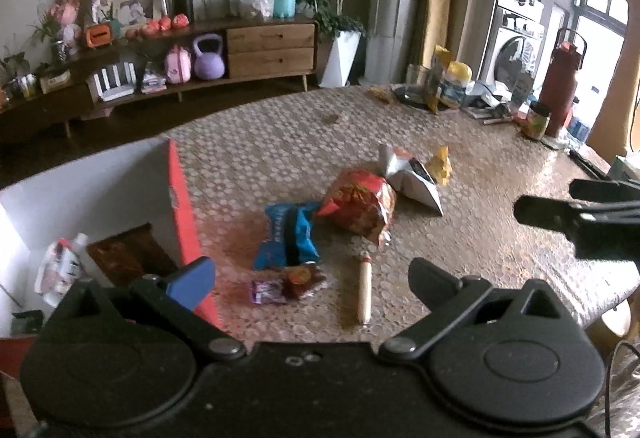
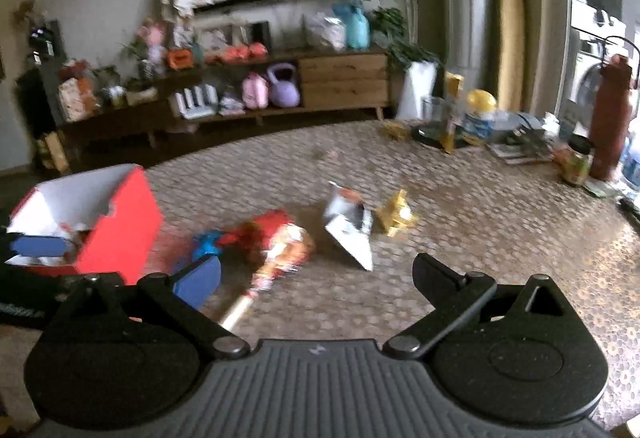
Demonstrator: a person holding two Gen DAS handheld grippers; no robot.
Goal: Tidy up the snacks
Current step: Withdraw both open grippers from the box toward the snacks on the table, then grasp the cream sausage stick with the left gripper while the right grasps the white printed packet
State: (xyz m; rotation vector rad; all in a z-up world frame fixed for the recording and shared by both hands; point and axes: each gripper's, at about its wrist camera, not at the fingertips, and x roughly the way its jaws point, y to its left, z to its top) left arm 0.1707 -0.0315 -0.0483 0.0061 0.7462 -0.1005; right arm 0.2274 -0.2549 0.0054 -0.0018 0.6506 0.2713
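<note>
My left gripper [image 1: 308,278] is spread wide and holds nothing, hovering over a table [image 1: 480,165] covered in a pebble-patterned cloth. Just ahead between its fingers lie a small purple packet [image 1: 267,292] touching an orange-and-brown wrapper [image 1: 301,278], and slightly toward the right finger a thin sausage stick [image 1: 365,290] pointing away from me. Beyond those sits a blue snack bag [image 1: 289,234], and touching its far right corner a red chip bag [image 1: 360,207]. Farther on is a white-and-orange pouch [image 1: 412,177] with a small yellow packet [image 1: 441,165] just beside it. By my left finger stands an open red box [image 1: 182,209] with white inner walls, already holding a brown packet [image 1: 128,252] and a white pouch [image 1: 60,270]. My right gripper [image 2: 316,278] is also spread wide and empty; its view is blurred, with the same sausage stick [image 2: 238,312] near its left finger and the red bag [image 2: 276,238] ahead. At the table's far edge stand a dark red flask [image 1: 560,85] and a jar [image 1: 538,119].
</note>
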